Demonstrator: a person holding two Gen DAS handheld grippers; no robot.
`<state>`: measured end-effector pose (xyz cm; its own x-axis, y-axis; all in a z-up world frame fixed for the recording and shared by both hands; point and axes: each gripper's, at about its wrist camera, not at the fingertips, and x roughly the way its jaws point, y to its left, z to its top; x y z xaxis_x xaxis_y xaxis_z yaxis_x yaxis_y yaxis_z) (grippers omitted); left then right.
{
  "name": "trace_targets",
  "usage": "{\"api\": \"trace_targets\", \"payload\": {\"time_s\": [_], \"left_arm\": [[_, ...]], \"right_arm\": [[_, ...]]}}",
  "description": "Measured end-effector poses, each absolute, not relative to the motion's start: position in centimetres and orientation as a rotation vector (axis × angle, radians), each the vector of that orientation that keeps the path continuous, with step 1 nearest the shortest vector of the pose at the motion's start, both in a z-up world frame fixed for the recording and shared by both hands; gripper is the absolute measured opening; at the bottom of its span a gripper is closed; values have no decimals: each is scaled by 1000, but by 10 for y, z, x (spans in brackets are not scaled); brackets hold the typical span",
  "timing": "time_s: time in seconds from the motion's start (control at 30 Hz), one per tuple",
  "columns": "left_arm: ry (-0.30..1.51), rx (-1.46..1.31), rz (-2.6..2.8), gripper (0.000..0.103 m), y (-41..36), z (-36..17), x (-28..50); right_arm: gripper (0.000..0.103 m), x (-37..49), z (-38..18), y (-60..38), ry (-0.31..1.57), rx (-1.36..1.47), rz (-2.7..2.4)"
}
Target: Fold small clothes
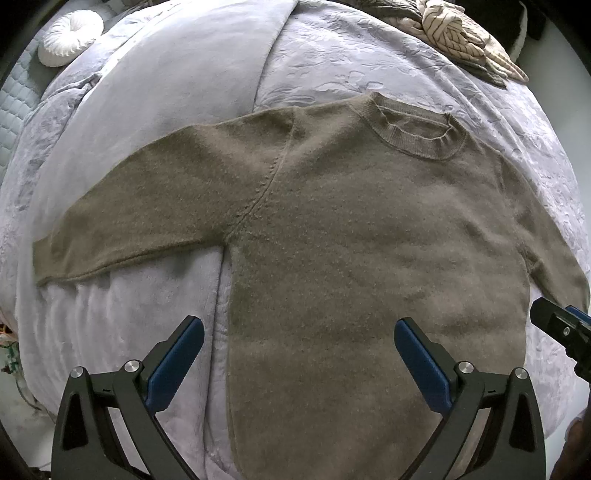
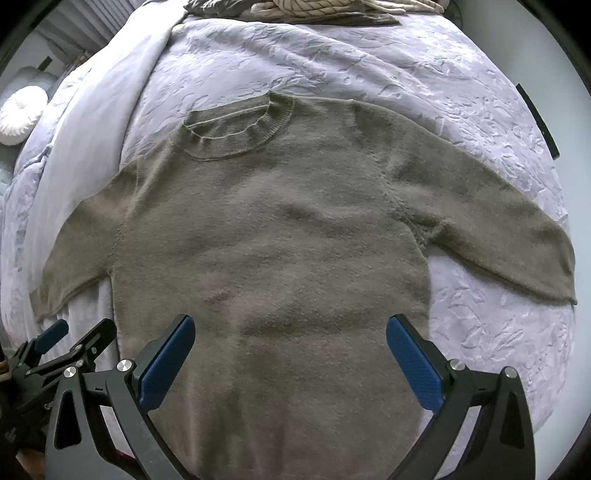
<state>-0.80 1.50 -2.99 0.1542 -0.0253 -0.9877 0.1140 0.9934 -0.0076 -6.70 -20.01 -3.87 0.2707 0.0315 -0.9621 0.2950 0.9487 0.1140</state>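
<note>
Lying flat and face up on the bed (image 1: pixel 110 122), the brown sweater (image 1: pixel 332 236) is spread to its full shape: collar (image 1: pixel 417 133) toward the far side, both sleeves out to the sides, hem toward the camera. No fold shows anywhere in it, so by my reading the folding has not begun; the sleeves, the sides and the final halving all seem left to do. The left tongs (image 1: pixel 299 354) hover over the lower left part of the body, spread wide and holding nothing. The right tongs (image 2: pixel 290 350) hang over the lower middle, equally wide and empty. A heap of striped and dark clothes (image 1: pixel 458 33) waits at the far edge of the bed, and a round white cushion (image 1: pixel 70 37) sits off to the left.
</note>
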Motion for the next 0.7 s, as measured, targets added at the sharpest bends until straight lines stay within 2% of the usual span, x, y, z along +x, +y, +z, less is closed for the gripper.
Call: {"api": "trace_targets", "payload": {"time_s": [0.47,0.7], "left_arm": [[1418,51,-109,103,22,-35,-6],[1410,-90,-122,103,57,-48,-8]], "right_arm": [[103,-64,-39,-192,1279,282,-164],[103,-66,-47,-164,1247,274,-61]]}}
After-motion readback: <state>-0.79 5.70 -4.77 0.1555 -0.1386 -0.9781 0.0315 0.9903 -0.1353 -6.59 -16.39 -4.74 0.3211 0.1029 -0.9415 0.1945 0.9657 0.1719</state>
